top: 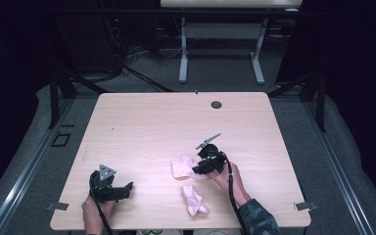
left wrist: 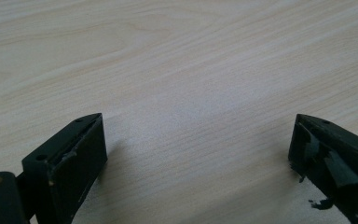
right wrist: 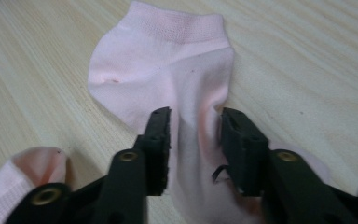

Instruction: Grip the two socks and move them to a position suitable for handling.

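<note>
You had a pink sock [right wrist: 168, 70] lying flat on the wooden table [top: 142, 122], right of centre in the near half, with your right gripper [right wrist: 195, 140] set down on it. In the right gripper view its long axis ran away from the jaws, the ribbed cuff at the far end and the foot end under the tool; in the high view the sock [top: 182, 166] lay just left of that gripper [top: 206, 165]. The jaws stood partly apart, one on each side of a raised fold of the fabric; whether the pads pressed on that fold could not be told. A second pink sock [top: 194, 199] lay crumpled near the table's front edge, just apart from the first, its long axis running roughly from the far side towards you. Your left gripper [top: 111, 188] rested near the front left corner, well apart from both socks, its jaws wide open over bare wood with nothing between them. The tabletop was pale wood grain with a round cable port [top: 216, 105] near its far edge. Grey carpet surrounded the table, another desk [top: 220, 29] stood beyond it, and the room around was dark.
</note>
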`<state>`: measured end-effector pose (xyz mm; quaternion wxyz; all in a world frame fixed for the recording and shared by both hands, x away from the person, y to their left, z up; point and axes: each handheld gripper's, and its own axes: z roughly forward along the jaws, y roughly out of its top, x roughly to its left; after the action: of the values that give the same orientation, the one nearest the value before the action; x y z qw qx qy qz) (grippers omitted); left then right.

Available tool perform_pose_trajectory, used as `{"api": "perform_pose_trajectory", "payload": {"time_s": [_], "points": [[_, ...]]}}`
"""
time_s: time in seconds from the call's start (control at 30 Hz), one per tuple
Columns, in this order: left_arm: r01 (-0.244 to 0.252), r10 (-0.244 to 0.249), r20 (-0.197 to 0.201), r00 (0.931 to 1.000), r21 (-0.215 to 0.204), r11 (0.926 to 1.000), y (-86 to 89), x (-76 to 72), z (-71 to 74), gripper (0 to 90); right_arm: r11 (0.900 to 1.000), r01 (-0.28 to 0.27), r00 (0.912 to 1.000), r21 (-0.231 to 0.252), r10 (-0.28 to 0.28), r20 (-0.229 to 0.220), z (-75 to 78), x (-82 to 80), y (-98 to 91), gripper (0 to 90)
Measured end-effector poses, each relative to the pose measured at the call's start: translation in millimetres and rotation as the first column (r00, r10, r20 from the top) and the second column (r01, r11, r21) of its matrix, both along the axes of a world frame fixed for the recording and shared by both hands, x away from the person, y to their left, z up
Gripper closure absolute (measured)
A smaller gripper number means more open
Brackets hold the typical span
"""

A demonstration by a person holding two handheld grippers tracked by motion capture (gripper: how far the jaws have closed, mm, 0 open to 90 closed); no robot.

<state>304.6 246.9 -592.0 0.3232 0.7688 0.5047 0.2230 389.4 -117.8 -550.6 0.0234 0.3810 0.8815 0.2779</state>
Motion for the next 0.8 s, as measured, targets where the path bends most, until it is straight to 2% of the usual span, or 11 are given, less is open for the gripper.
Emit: {"api": "perform_pose_trajectory", "payload": {"time_s": [0.03,0.07,0.1,0.13,0.17,0.2,0.23,0.3,0.6,0.8], "points": [[0.000,0.000,0.001,1.0000,0.000,1.0000,0.0,0.0,0.0,4.0,1.0000,0.005,0.9999,0.003,-0.005,0.010,2.7,-1.6,-1.4,46.1],[-0.001,0.001,0.001,1.0000,0.000,1.0000,-0.1,0.0,0.0,4.0,0.9997,0.005,0.9995,0.025,-0.005,0.032,8.0,-5.1,-4.7,36.1],[0.000,0.000,0.000,1.0000,0.000,1.0000,0.0,0.0,0.0,4.0,0.9997,0.003,0.9991,0.026,-0.004,0.041,11.5,-7.3,-6.5,31.8],[0.000,0.000,0.000,1.0000,0.000,1.0000,0.0,0.0,0.0,4.0,0.9997,0.003,0.9991,0.026,-0.004,0.041,11.5,-7.3,-6.5,31.8],[0.000,0.000,0.000,1.0000,0.000,1.0000,0.0,0.0,0.0,4.0,0.9983,0.006,0.9985,0.059,-0.009,0.054,16.8,-12.8,-9.9,26.4],[-0.001,0.001,0.001,1.0000,0.000,1.0000,0.0,0.0,0.0,4.0,0.9983,0.006,0.9985,0.059,-0.009,0.054,16.8,-12.8,-9.9,26.4],[0.000,0.000,0.000,1.0000,0.000,1.0000,0.0,0.0,0.0,4.0,0.9964,0.010,0.9975,0.084,-0.016,0.069,21.9,-19.4,-13.2,24.2],[-0.001,0.001,0.001,1.0000,0.000,1.0000,0.0,0.0,0.0,4.0,0.9962,0.008,0.9970,0.086,-0.015,0.076,27.5,-25.8,-17.3,17.7],[0.001,-0.001,-0.003,1.0000,-0.002,1.0000,0.3,0.2,0.1,4.0,0.9926,0.009,0.9954,0.121,-0.020,0.094,42.5,-54.2,-29.5,14.4],[0.002,-0.002,-0.003,1.0000,0.002,1.0000,0.6,0.4,0.2,4.0,0.9921,0.000,0.9964,0.125,-0.011,0.084,41.4,-68.0,-31.5,14.5]]}}
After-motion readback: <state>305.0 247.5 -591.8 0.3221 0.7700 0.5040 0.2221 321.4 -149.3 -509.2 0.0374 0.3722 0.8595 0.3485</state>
